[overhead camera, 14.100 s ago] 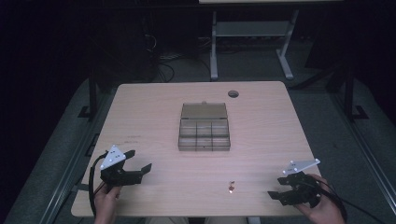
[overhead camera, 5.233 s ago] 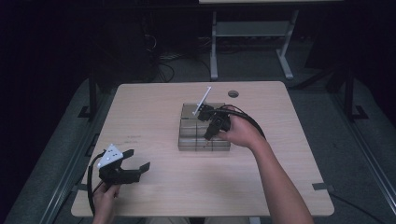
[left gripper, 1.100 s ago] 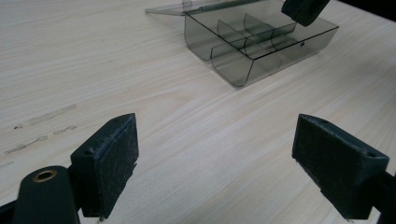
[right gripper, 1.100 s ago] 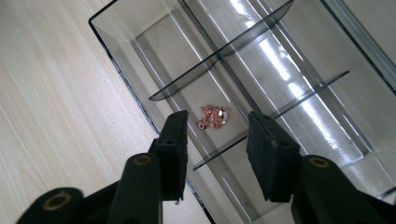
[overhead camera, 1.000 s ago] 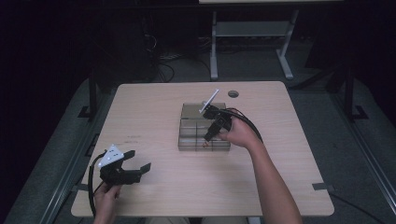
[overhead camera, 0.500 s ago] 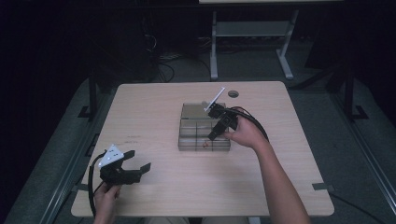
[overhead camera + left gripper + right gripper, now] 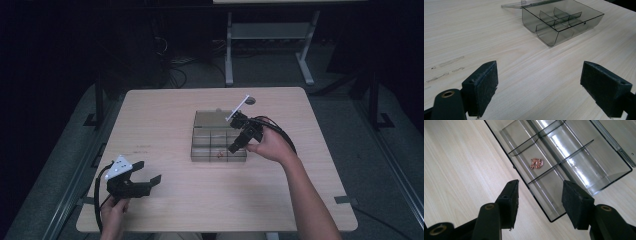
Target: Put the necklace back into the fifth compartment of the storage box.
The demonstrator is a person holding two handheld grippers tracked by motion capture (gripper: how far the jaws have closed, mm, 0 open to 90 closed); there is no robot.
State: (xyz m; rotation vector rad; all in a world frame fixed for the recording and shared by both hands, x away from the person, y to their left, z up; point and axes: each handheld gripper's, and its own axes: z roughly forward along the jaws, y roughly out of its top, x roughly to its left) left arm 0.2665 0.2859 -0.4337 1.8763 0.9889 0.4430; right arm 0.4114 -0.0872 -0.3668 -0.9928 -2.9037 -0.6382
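Right gripper (image 7: pixel 537 203) held over the near right corner of the smoky clear plastic compartment box (image 7: pixel 599 162), jaws parted and empty. Just beyond the jaw tips, down in the middle compartment of the box's near row: small coppery-pink metal trinket (image 7: pixel 536 163), lying loose. Left gripper (image 7: pixel 546 82) low over the pale wood-grain table (image 7: pixel 474 30), jaws spread wide, nothing between them, box well ahead and to the right.

A light wood-grain counter (image 7: pixel 165 115) stands on dark flooring, a grey cable grommet (image 7: pixel 249 100) set near its far edge (a white metal frame (image 7: pixel 267 37) stands beyond, among cables).
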